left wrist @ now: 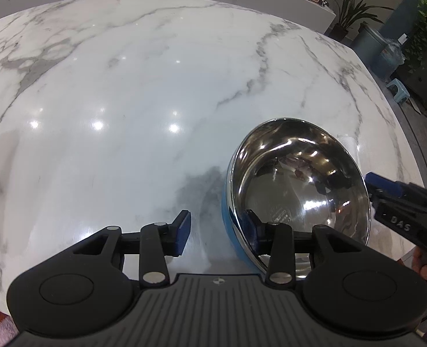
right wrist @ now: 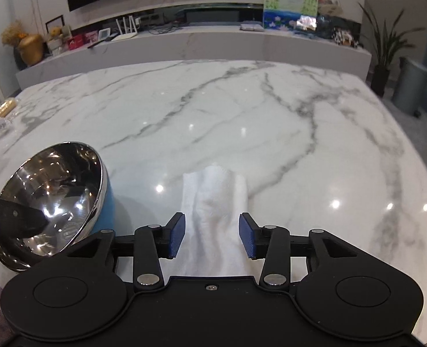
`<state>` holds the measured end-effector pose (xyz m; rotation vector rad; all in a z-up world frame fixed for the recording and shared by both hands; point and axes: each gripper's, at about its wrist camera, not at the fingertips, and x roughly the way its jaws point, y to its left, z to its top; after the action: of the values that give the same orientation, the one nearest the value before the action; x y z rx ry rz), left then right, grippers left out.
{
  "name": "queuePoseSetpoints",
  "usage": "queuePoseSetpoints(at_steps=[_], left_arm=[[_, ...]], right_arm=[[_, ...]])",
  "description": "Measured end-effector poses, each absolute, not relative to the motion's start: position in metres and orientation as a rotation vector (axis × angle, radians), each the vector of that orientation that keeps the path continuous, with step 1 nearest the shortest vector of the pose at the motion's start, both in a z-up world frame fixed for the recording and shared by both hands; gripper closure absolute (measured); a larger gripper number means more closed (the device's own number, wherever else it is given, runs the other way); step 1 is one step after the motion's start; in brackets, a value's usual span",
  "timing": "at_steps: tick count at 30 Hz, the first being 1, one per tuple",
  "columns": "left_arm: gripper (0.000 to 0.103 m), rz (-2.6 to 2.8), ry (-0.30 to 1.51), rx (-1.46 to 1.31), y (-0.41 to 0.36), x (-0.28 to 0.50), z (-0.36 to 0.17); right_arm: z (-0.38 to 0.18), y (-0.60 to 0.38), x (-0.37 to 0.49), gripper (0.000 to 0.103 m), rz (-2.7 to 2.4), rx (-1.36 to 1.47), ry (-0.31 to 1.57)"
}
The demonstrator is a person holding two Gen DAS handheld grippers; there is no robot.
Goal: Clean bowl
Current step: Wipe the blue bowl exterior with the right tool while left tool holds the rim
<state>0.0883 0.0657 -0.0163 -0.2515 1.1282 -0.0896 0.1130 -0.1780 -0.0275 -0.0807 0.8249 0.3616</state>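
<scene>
Our left gripper (left wrist: 219, 231) straddles the tilted bowl (left wrist: 297, 185) rim, jaws wide, on the table (left wrist: 126, 101). Our right gripper (right wrist: 212, 238) gapes wide over the white cloth (right wrist: 216, 202), just beside the bowl.

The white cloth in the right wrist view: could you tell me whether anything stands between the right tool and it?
Nothing visible does. The white cloth lies flat on the marble table, directly ahead of the open right tool, between its fingers. The bowl sits off to the left, tilted and clear of that path.

Mirror-polished steel bowl (left wrist: 297, 185); glossy marble table (left wrist: 126, 101).
</scene>
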Motion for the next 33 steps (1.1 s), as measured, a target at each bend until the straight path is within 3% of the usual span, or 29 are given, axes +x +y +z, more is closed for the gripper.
queuePoseSetpoints(at_steps=[7,13,20,24,26,33], left_arm=[[0.065,-0.097,1.114,-0.25,0.064,0.084,-0.019],[0.065,-0.105,1.11,-0.266,0.065,0.082,-0.018],[0.068,-0.103,1.092,-0.319,0.07,0.079,-0.014],[0.08,-0.11,1.091,-0.324,0.069,0.08,-0.011],[0.084,-0.115,1.094,-0.324,0.068,0.081,-0.011],[0.084,-0.107,1.101,-0.328,0.066,0.081,-0.01]], right_arm=[[-0.039,-0.175,0.107,0.083,0.309,-0.099,0.805],[-0.04,-0.183,0.111,0.093,0.308,-0.012,0.823],[-0.039,-0.228,0.122,0.093,0.429,0.532,0.886],[-0.047,-0.238,0.124,0.092,0.505,0.779,0.902],[-0.054,-0.23,0.128,0.092,0.557,0.837,0.919],[-0.07,-0.208,0.122,0.092,0.633,0.876,0.986]])
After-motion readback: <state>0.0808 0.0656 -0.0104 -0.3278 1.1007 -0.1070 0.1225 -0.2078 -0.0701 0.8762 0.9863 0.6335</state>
